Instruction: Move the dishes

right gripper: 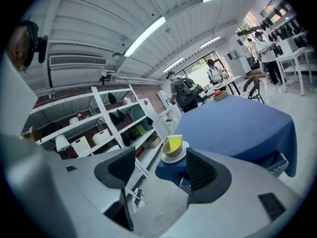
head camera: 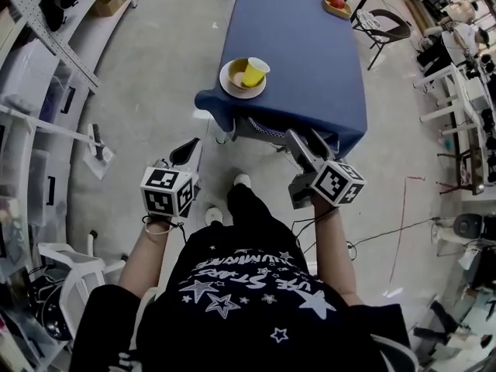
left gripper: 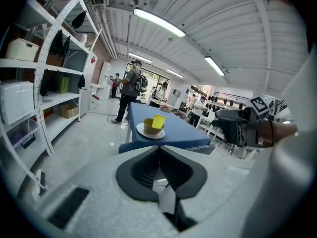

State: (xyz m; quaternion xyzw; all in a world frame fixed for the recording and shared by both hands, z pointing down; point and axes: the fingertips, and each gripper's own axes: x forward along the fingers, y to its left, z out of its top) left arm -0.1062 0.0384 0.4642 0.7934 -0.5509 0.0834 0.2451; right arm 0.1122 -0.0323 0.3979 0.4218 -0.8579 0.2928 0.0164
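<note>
On the worktop's [head camera: 310,60] near-left corner: plate [head camera: 232,89] carrying bowl [head camera: 235,67] and yellow cup [head camera: 254,72], apparently tilted.
Left hand-held gripper [left gripper: 159,152]: clenched, empty.
Right hand-held gripper [right gripper: 159,163]: released, empty.
Bearing: dishes ahead, well apart, between both; neither clearly nearer.

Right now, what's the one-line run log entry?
left gripper: shut, empty | right gripper: open, empty | cup in bowl on plate, table corner | untouched

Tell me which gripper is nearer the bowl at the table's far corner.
Right. The right gripper hovers at the table's near edge, roughly in line with the bowl; the left gripper hangs farther left.
</note>
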